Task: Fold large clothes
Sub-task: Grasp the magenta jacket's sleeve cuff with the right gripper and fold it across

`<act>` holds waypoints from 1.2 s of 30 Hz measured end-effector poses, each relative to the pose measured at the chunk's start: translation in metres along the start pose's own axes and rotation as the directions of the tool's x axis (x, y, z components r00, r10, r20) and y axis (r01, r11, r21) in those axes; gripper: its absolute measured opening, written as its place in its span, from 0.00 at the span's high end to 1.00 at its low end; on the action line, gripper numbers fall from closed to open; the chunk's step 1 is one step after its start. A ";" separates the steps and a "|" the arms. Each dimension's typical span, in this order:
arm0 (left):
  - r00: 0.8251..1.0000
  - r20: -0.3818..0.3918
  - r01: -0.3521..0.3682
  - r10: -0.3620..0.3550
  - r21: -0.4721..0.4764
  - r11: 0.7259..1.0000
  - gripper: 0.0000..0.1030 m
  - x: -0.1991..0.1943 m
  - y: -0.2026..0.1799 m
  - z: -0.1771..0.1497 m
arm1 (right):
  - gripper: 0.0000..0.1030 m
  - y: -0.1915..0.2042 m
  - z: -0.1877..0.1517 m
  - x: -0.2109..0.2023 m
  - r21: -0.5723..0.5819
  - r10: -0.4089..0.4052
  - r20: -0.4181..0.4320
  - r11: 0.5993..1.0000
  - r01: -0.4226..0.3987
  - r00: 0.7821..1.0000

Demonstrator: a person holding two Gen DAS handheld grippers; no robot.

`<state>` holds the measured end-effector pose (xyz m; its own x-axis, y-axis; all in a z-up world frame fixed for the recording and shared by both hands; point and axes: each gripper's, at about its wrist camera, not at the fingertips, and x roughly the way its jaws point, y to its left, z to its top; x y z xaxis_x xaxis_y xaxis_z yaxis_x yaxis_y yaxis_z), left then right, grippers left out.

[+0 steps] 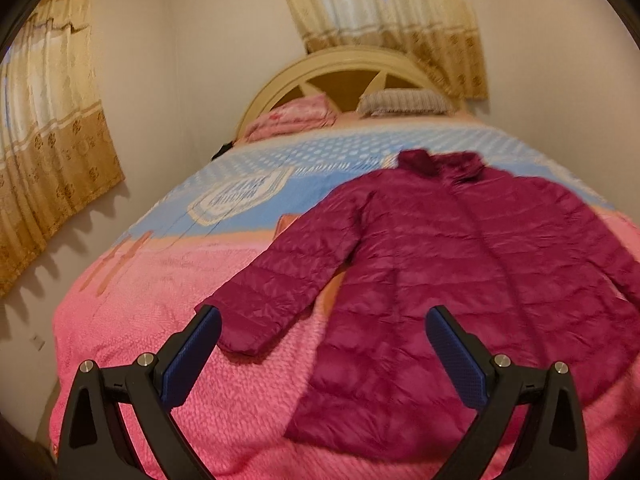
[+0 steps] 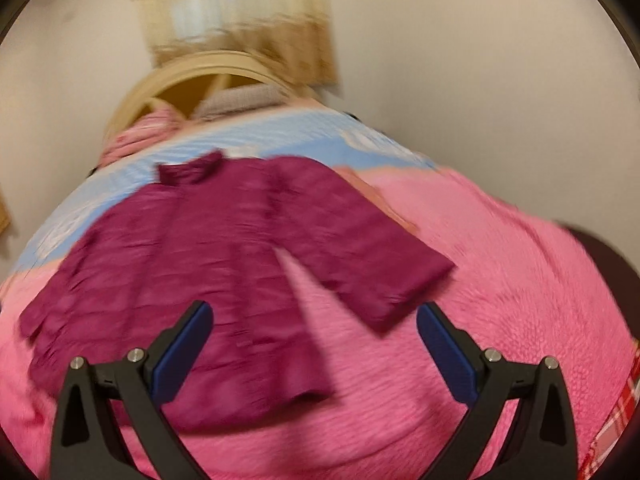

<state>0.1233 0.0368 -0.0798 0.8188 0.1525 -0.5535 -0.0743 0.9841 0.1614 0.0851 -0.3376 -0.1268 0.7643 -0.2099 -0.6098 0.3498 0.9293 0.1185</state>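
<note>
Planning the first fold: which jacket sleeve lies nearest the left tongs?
The sleeve stretched toward the wall curtain; its cuff ends just ahead of the open left tongs.

One jacket [image 1: 472,272] lies on one bed [image 1: 168,304], and it shows two sleeves and one collar. Two pillows sit at the head: one pink pillow [image 1: 296,118] and one grey pillow [image 1: 404,101]. One headboard [image 1: 344,62] stands behind them. Two curtains hang in the left wrist view: a left curtain [image 1: 48,128] and a back curtain [image 1: 384,20]. Two grippers are in view, the left gripper [image 1: 322,322] and the right gripper [image 2: 314,316], each with two fingers spread apart.
</note>
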 end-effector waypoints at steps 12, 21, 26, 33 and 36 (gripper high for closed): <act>0.990 -0.097 -0.105 0.105 0.007 0.995 0.01 0.101 0.014 0.022 | 0.44 -0.074 0.015 0.095 0.176 0.004 -0.244 0.983 0.040 0.970; 0.974 -0.154 -0.165 0.167 0.025 0.986 0.01 0.158 0.030 0.041 | 0.86 -0.085 0.038 0.106 0.130 -0.018 -0.202 0.990 0.045 0.979; 0.967 -0.156 -0.197 0.200 0.039 0.980 0.01 0.180 0.037 0.058 | 0.87 -0.078 0.075 0.100 0.093 -0.049 -0.123 0.994 0.061 0.991; 0.964 -0.179 -0.200 0.197 -0.001 0.980 0.01 0.210 0.043 0.086 | 0.87 -0.005 0.124 0.087 -0.065 -0.018 -0.006 0.998 0.017 1.000; 0.970 -0.175 -0.176 0.171 -0.013 0.984 0.01 0.220 0.041 0.097 | 0.87 0.045 0.137 0.084 -0.161 0.021 0.028 0.987 -0.017 0.999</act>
<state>0.3553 0.1021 -0.1159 0.6818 0.3318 -0.6520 -0.2241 0.9431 0.2456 0.2394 -0.3554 -0.0657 0.7866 -0.1985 -0.5847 0.2453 0.9695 0.0009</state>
